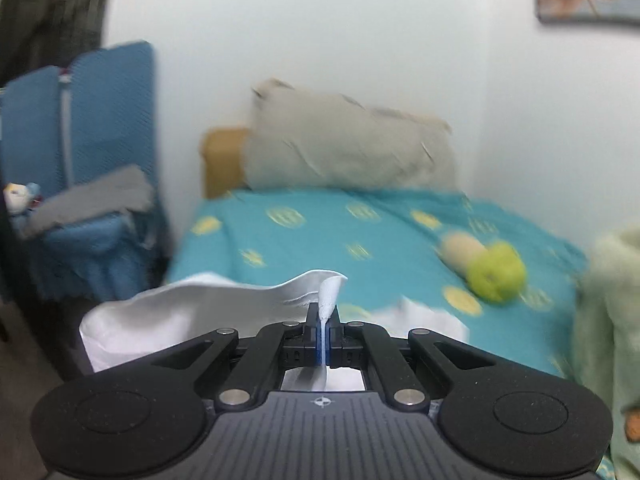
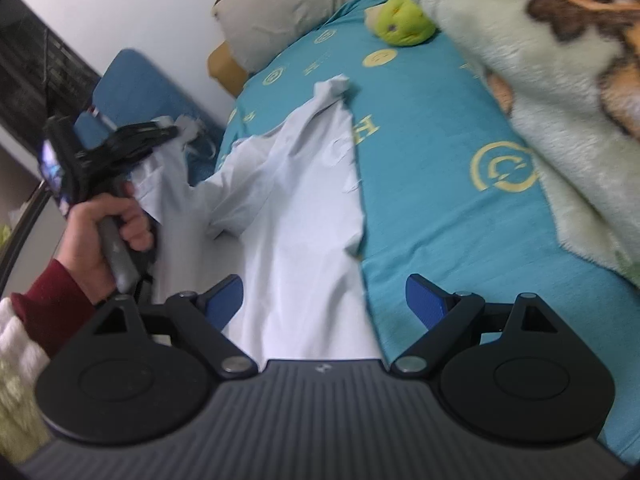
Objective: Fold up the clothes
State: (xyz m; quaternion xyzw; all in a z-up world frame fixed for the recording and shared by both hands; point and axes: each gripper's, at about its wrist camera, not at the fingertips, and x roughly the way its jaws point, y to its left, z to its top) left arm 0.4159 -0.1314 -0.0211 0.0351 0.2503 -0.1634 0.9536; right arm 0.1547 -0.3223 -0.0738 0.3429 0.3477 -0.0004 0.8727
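Note:
A white shirt [image 2: 296,200] lies spread lengthwise on the teal bed sheet [image 2: 440,200], one sleeve reaching toward the pillow. My left gripper [image 1: 323,320] is shut on an edge of the white shirt [image 1: 192,312] and holds it lifted off the bed's left side; it also shows in the right wrist view [image 2: 170,132], held by a hand. My right gripper [image 2: 324,304] is open, its blue pads either side of the shirt's near end, just above it.
A green plush toy [image 2: 402,20] and a grey pillow [image 2: 288,4] lie at the bed's head. A fluffy pale-green blanket [image 2: 540,80] covers the right side. A blue chair [image 1: 92,160] with grey cloth stands left of the bed.

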